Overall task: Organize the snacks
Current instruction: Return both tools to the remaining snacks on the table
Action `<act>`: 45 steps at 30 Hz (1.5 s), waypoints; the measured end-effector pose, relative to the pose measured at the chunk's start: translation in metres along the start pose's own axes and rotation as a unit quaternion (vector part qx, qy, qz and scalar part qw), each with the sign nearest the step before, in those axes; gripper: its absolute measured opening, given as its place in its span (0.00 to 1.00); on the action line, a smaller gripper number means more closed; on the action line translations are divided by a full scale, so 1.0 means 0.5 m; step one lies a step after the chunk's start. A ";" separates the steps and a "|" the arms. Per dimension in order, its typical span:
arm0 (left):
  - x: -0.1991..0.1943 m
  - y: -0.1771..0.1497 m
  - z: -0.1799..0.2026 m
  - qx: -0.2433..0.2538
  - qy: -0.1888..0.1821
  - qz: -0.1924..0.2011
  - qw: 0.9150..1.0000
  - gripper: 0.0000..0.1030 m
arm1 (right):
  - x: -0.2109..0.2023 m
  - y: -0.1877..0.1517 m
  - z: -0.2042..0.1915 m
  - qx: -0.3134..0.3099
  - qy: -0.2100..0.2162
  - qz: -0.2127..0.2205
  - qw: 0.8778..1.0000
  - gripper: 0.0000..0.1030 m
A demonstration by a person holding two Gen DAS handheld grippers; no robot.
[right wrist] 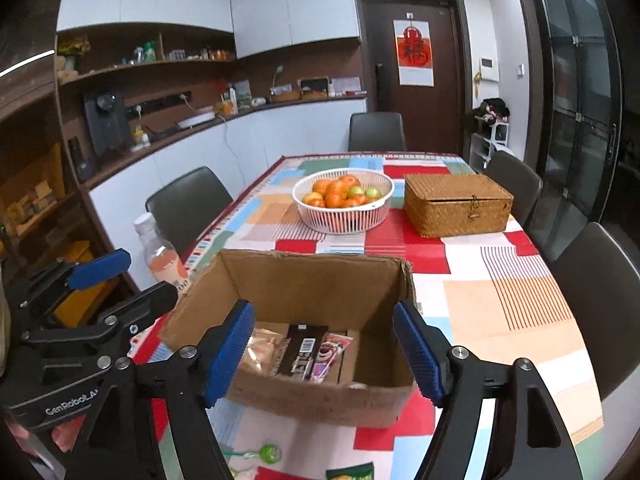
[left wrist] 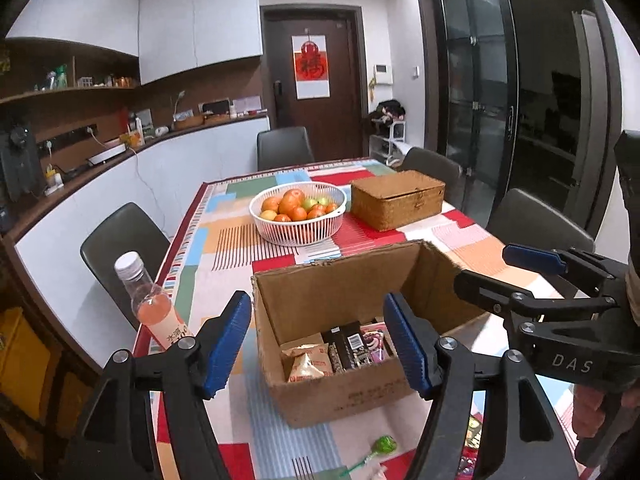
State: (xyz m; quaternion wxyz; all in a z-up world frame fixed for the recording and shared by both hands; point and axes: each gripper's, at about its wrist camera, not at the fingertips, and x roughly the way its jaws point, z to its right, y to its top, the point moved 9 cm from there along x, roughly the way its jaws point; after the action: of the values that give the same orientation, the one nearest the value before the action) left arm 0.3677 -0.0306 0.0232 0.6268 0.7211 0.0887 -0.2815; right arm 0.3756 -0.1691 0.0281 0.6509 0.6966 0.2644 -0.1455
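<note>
Both the left gripper (left wrist: pixel 318 338) and right gripper (right wrist: pixel 324 346) are hovering with jaws wide and empty; the cardboard box (left wrist: pixel 344 392) is sitting beyond them, the green lollipop (left wrist: pixel 385 445) below. Reaching low for it should be next.

"DAS" on right gripper (left wrist: pixel 480 276); "GenRobot" on left gripper (right wrist: pixel 132 280)

An open brown cardboard box (right wrist: pixel 320 394) stands on the patchwork-clothed dining table (right wrist: pixel 500 312) near its front edge. In the box's left half lie several wrapped snack packets (right wrist: pixel 298 354) side by side. Left of the box, at the table's edge, stands a clear plastic drink bottle (left wrist: pixel 154 308). Behind the box sits a white slatted fruit basket (right wrist: pixel 344 216), with a woven wicker lidded box (right wrist: pixel 456 204) to its right. A round green lollipop (left wrist: pixel 384 445) lies before the box.
</note>
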 end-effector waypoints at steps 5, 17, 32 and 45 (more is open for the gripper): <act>-0.050 -0.021 0.012 -0.007 -0.008 0.002 1.000 0.68 | -0.034 -0.013 -0.012 0.004 0.006 0.005 1.000 0.71; -0.128 -0.102 0.027 -0.025 -0.004 -0.007 1.000 0.70 | -0.094 -0.104 -0.039 0.011 0.028 -0.018 0.999 0.71; -0.135 -0.230 0.022 -0.042 0.002 -0.066 0.997 0.70 | -0.080 -0.247 -0.060 0.014 0.040 -0.107 0.993 0.71; -0.079 -0.368 0.033 -0.046 -0.006 -0.153 0.987 0.70 | -0.045 -0.396 -0.055 0.037 0.042 -0.203 0.978 0.70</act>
State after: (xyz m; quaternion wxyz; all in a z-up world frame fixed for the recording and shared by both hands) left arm 0.2418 -0.0008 -0.1146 0.6093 0.6677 0.2071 -0.3744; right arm 0.2429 -0.1435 -0.1208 0.5703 0.6574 0.4216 -0.2546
